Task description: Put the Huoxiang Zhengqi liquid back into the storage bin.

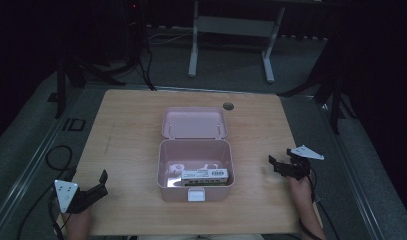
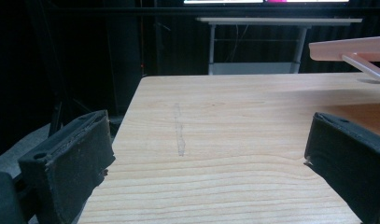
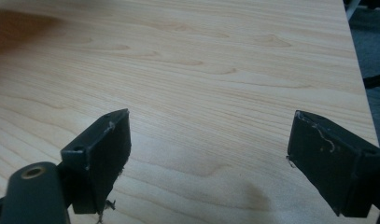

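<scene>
We see a pink plastic lidded box [image 1: 195, 170] at mid-table on the light wooden table [image 1: 126, 130], lid thrown back, a white-labelled flat packet [image 1: 205, 175] inside. Left gripper [image 1: 102, 181] near-left, jaws apart, holding nothing. Right gripper [image 1: 277, 163] near-right, jaws wide, holding nothing; both well apart from the box.

Pale pink box [image 1: 195, 172], light wood-grain table [image 1: 126, 130], black left claw [image 2: 206, 154], black right claw [image 3: 208, 158]

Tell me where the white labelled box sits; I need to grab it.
In the high view, the white labelled box lies inside the open pink case at table centre, along its near wall, just behind the front latch.
</scene>
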The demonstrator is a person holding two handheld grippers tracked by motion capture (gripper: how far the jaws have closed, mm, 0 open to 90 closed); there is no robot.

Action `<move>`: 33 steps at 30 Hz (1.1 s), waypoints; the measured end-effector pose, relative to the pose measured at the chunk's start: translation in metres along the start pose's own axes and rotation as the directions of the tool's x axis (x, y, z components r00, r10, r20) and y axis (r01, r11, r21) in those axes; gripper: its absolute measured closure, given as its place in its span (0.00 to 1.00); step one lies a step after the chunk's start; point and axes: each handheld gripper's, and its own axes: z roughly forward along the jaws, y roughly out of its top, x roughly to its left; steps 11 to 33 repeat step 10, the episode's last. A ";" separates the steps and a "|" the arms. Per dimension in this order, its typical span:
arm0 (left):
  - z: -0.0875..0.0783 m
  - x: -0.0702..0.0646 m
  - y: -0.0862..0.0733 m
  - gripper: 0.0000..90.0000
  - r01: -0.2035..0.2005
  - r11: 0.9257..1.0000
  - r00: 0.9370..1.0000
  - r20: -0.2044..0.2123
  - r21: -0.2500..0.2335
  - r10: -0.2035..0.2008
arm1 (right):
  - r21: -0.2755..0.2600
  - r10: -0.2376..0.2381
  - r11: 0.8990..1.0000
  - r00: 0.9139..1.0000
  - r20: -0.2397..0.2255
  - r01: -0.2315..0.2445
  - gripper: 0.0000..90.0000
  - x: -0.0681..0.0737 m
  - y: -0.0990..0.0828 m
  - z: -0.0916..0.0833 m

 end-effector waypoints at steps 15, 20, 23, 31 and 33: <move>0.000 0.000 0.000 0.01 0.000 1.000 1.000 0.001 -0.001 0.000 | -0.003 0.044 0.999 0.998 -0.038 -0.044 0.14 -0.006 -0.002 -0.001; 0.000 0.000 0.000 0.01 0.000 1.000 1.000 0.001 -0.001 0.000 | -0.003 0.044 0.999 0.998 -0.038 -0.044 0.14 -0.006 -0.002 -0.001; 0.000 0.000 0.000 0.01 0.000 1.000 1.000 0.001 -0.001 0.000 | -0.003 0.044 0.999 0.998 -0.038 -0.044 0.14 -0.006 -0.002 -0.001; 0.000 0.000 0.000 0.01 0.000 1.000 1.000 0.001 -0.001 0.000 | -0.003 0.044 0.999 0.998 -0.038 -0.044 0.14 -0.006 -0.002 -0.001; 0.000 0.000 0.000 0.01 0.000 1.000 1.000 0.001 -0.001 0.000 | -0.003 0.044 0.999 0.998 -0.038 -0.044 0.14 -0.006 -0.002 -0.001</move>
